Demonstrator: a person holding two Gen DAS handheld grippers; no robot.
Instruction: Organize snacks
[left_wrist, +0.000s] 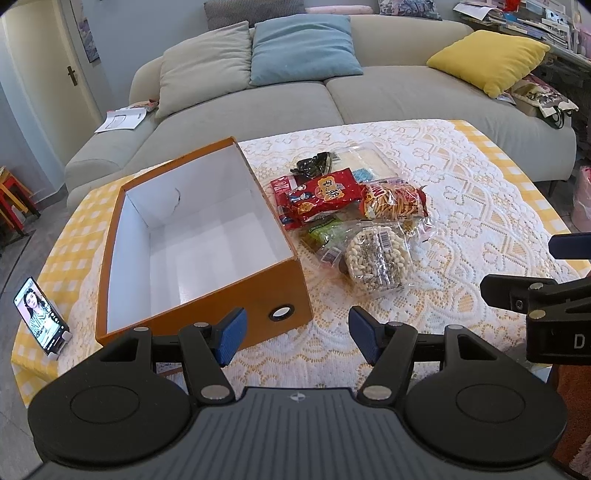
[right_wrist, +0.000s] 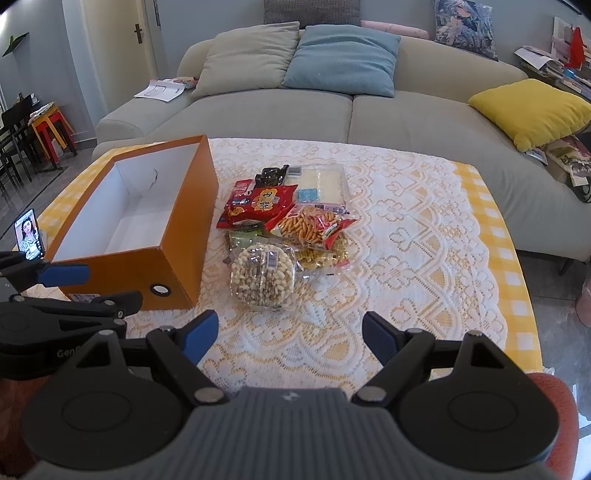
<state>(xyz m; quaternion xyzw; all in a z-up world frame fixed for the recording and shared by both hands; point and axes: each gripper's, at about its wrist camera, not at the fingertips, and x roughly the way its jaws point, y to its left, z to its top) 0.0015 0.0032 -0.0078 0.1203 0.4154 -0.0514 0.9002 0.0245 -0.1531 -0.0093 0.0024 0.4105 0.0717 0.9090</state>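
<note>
Table (right_wrist: 424, 236) has white lace over a yellow check cloth; grey sofa (right_wrist: 332, 110) runs along its far edge. Orange box (left_wrist: 266, 291) sits open at table left, snack pile (right_wrist: 284, 229) just beside its right wall. Right half of the lace is bare. Left gripper (left_wrist: 297, 336) and right gripper (right_wrist: 290, 338) both spread wide, holding nothing, at the near edge.

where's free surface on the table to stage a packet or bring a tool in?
Free: lace cloth right of the snack pile, out to the yellow checked edge; also the near strip in front of the right tool. The orange box is empty inside. Crowded: pile sits close against the box's right wall.
</note>
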